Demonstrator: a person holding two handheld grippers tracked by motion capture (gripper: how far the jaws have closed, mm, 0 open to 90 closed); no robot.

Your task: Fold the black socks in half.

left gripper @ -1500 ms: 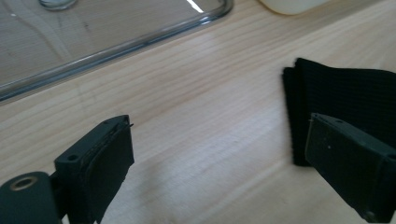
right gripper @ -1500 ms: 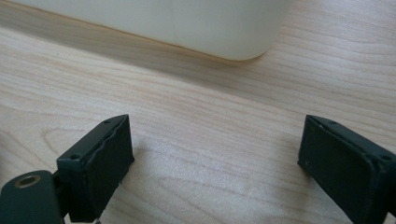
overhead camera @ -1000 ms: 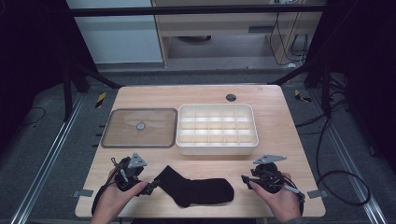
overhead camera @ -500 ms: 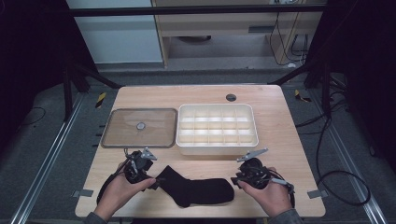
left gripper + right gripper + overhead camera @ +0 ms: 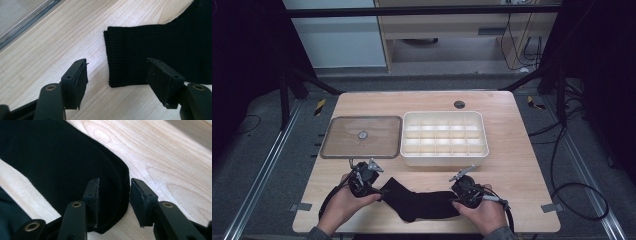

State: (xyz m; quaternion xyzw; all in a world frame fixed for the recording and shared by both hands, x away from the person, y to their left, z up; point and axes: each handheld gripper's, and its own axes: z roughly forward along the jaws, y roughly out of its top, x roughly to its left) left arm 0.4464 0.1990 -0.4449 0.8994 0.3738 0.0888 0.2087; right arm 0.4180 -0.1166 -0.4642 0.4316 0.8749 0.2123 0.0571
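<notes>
A black sock (image 5: 422,203) lies flat near the table's front edge, cuff to the left and toe to the right. My left gripper (image 5: 378,189) is at the cuff end. In the left gripper view it (image 5: 117,64) stands wide open, with the ribbed cuff (image 5: 130,57) of the sock between its jaws. My right gripper (image 5: 457,196) is at the toe end. In the right gripper view it (image 5: 115,182) is open with a narrower gap, one jaw over the sock's toe (image 5: 75,162) and the other over bare wood beside the rounded edge.
A white tray (image 5: 443,159) with several empty compartments stands at mid-table, behind the sock. Its clear lid (image 5: 343,131) with a small knob lies flat to the tray's left. A round grommet (image 5: 459,104) sits near the far edge.
Both hands have moved inward along the front edge, so each gripper now reaches its end of the sock. The sock itself has not shifted.
</notes>
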